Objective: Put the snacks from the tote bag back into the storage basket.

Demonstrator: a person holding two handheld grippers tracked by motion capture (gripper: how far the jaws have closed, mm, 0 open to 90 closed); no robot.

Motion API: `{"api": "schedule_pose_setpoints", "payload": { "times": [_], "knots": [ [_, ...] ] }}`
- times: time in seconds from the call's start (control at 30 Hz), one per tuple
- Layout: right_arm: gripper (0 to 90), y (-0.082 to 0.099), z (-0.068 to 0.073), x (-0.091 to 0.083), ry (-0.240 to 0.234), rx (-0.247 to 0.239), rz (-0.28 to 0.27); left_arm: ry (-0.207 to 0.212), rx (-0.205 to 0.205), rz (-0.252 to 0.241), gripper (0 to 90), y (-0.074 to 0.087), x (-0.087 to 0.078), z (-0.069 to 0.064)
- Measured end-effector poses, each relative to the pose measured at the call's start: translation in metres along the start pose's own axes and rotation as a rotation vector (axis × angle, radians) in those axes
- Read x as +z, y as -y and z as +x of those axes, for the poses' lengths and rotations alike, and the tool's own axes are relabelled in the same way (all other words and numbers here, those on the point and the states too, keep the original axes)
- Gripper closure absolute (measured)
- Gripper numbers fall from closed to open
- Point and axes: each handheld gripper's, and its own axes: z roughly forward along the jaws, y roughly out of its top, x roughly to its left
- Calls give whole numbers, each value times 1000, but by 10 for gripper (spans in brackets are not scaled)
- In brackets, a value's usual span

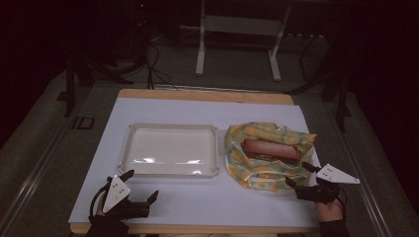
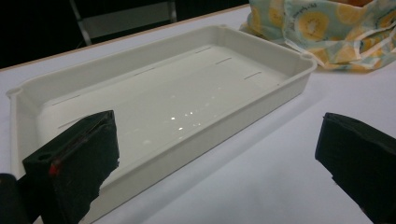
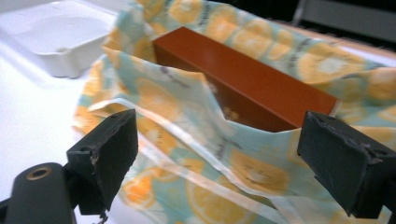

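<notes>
Here, a brown oblong box (image 1: 271,148) lies in the middle of an orange-slice printed cloth (image 1: 257,170) that is loosely bunched around it on the right part of the white tabletop (image 1: 197,197). In the right gripper view the box's long top face shows bare, with cloth folds rising along its sides and a pale hem running across the near fold. The right gripper (image 1: 299,174) sits at the cloth's near right edge, held by a hand (image 1: 330,210) at the tabletop's front; its fingers (image 3: 107,156) stand wide apart with the cloth's near fold between them, not pressed by either. Just left of the cloth stands an empty white tray (image 1: 126,148). The left gripper (image 1: 141,185) hovers near the tray's front left corner, its fingers (image 2: 77,163) also wide apart, holding nothing.
</notes>
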Motion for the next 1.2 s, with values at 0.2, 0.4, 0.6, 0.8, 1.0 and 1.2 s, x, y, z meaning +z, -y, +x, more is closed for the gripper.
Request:
{"api": "schedule_pose_setpoints", "payload": {
  "times": [0.2,0.4,0.6,0.8,1.0,1.2],
  "knots": [
    [123,-8,-1,1,-72,-4,30,-31,-10,33,0,-2,-5,-8],
    [120,-12,-5,0,-192,-16,112,-6,-19,25,0,-2,-7,-12],
    [109,-16,-3,-2,-238,-91,179,0,-34,26,0,-2,-6,-11],
    [109,-22,3,-4,-295,-155,192,3,-25,27,0,-3,-5,-11],
    [109,-32,12,-5,-353,-204,199,16,-13,7,0,-4,-5,-11],
    [109,-41,18,-5,-386,-232,187,20,1,5,0,-4,-3,-11]
  ]
}}
